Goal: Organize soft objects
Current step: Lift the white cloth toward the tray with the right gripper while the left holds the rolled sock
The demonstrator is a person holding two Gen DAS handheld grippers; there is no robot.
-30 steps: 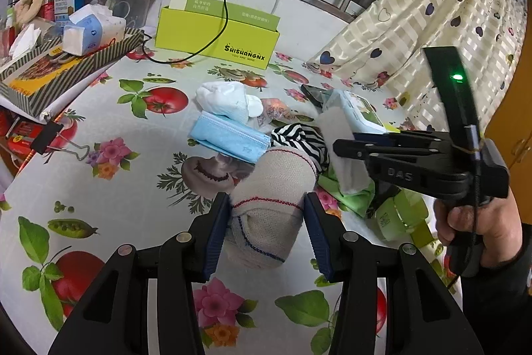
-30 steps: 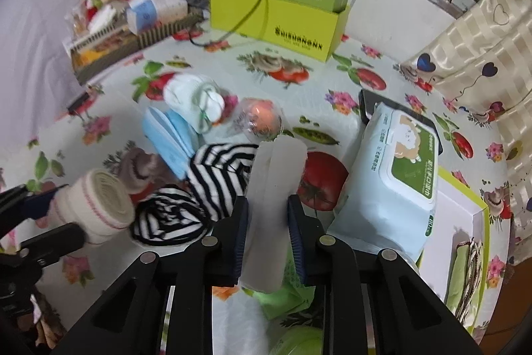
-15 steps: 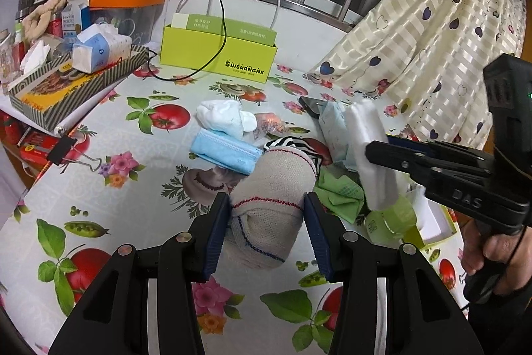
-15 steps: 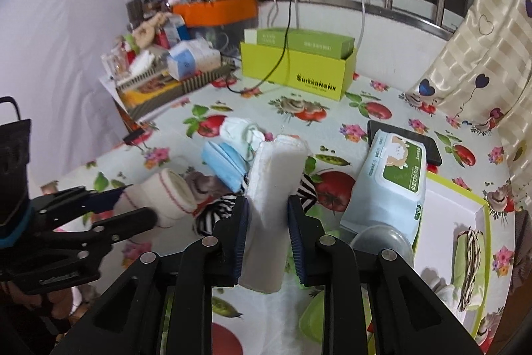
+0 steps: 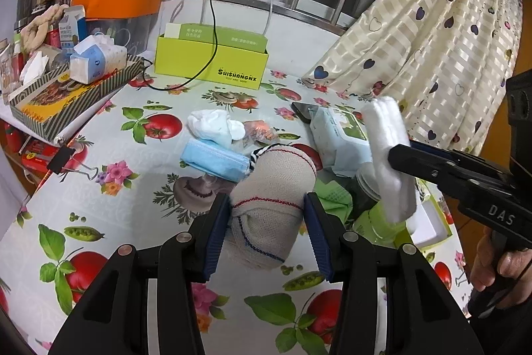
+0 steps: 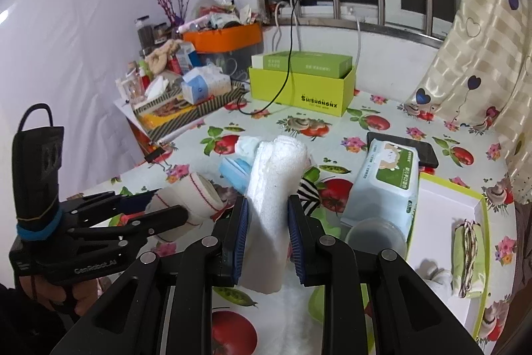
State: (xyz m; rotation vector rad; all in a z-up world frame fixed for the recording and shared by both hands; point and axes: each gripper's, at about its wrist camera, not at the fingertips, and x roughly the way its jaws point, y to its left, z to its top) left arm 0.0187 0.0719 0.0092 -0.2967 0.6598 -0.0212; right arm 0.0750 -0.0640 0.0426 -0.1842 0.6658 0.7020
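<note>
Left gripper (image 5: 267, 223): jaws pinch a beige bandage roll (image 5: 272, 192) held above the table (image 5: 109, 222), long axis pointing away along the fingers. Right gripper (image 6: 267, 233): jaws pinch a white rolled towel (image 6: 274, 195) near its lower end, long axis upright, top tilted away. Beyond: blue mask (image 5: 216, 158), wipes pack (image 6: 387, 185).

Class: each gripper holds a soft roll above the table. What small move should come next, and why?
Probably carry the right gripper, shut on the white folded towel, over the white open tray with the green rim, which already holds a green bundle. The left gripper holds the beige bandage roll clear.
</note>
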